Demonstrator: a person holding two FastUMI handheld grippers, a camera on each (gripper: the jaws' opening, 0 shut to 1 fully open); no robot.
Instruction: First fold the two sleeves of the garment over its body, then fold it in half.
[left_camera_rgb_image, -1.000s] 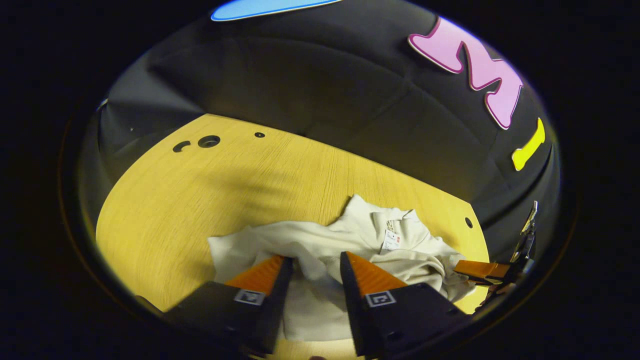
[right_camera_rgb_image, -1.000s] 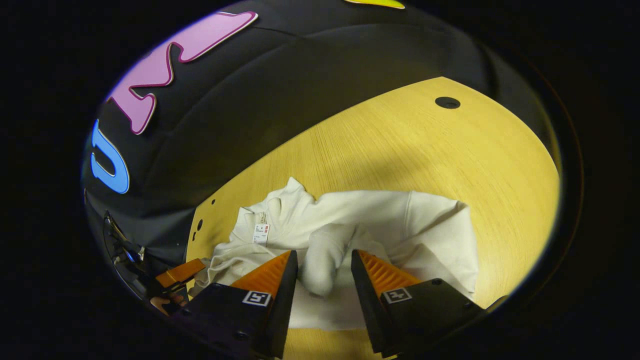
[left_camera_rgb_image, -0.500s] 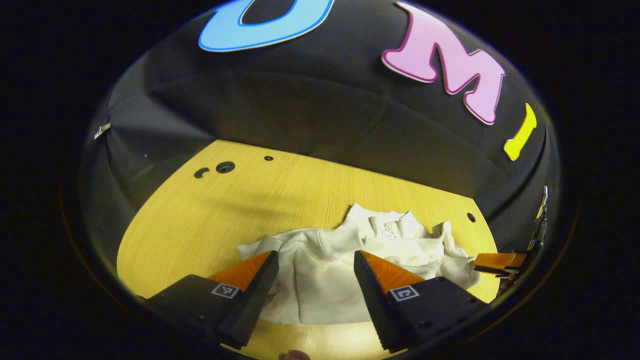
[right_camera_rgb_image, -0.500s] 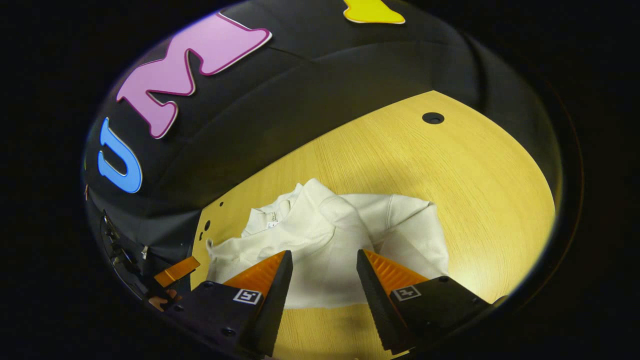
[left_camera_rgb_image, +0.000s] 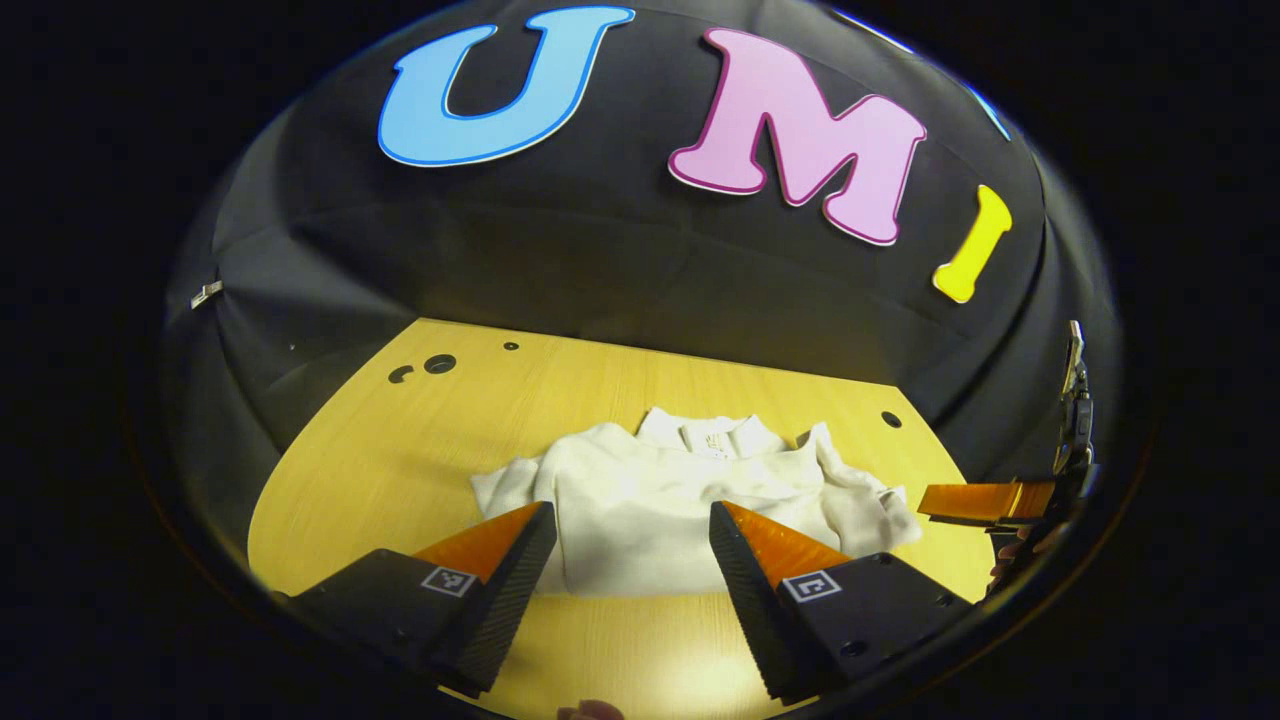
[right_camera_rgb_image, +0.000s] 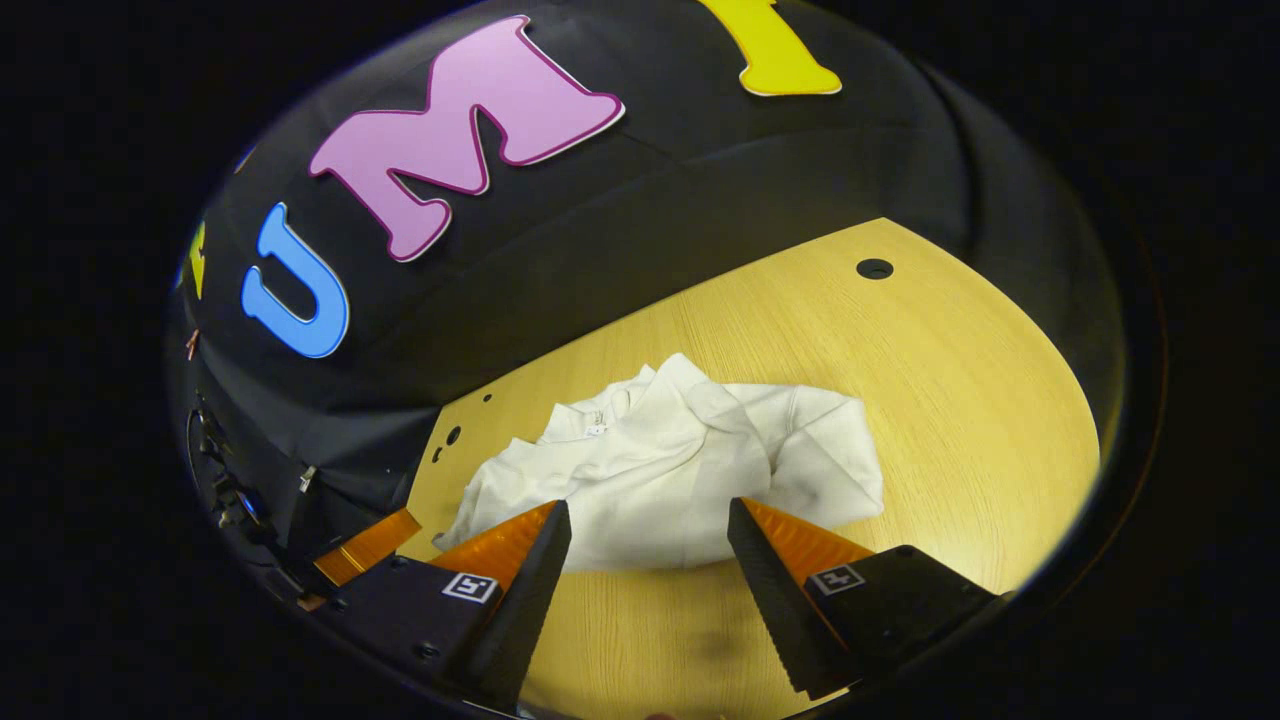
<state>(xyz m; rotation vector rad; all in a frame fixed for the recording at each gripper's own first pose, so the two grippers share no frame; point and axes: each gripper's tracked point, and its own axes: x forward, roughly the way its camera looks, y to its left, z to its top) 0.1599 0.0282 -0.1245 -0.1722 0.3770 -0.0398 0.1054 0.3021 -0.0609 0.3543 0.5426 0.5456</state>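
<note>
A cream-white garment (left_camera_rgb_image: 660, 500) lies bunched and folded on the wooden table (left_camera_rgb_image: 400, 450), its collar toward the back wall. In the right gripper view the same garment (right_camera_rgb_image: 670, 470) shows a folded flap on top. My left gripper (left_camera_rgb_image: 630, 535) hangs open above the near edge of the cloth, nothing between its fingers. The right gripper (right_camera_rgb_image: 648, 530) is open too, just short of the garment's near hem. At the right edge of the left gripper view, an orange finger of the other gripper (left_camera_rgb_image: 985, 500) is visible.
The table has small round holes at the back left (left_camera_rgb_image: 438, 364) and near the right (left_camera_rgb_image: 884, 419). Black cloth walls close the booth behind and at both sides. Bare wood lies between the garment and the table's near edge (right_camera_rgb_image: 650, 640).
Both grippers have let go of the cloth, opened wider and pulled back and up. The garment now lies flat in a more compact bundle farther from the fingers.
</note>
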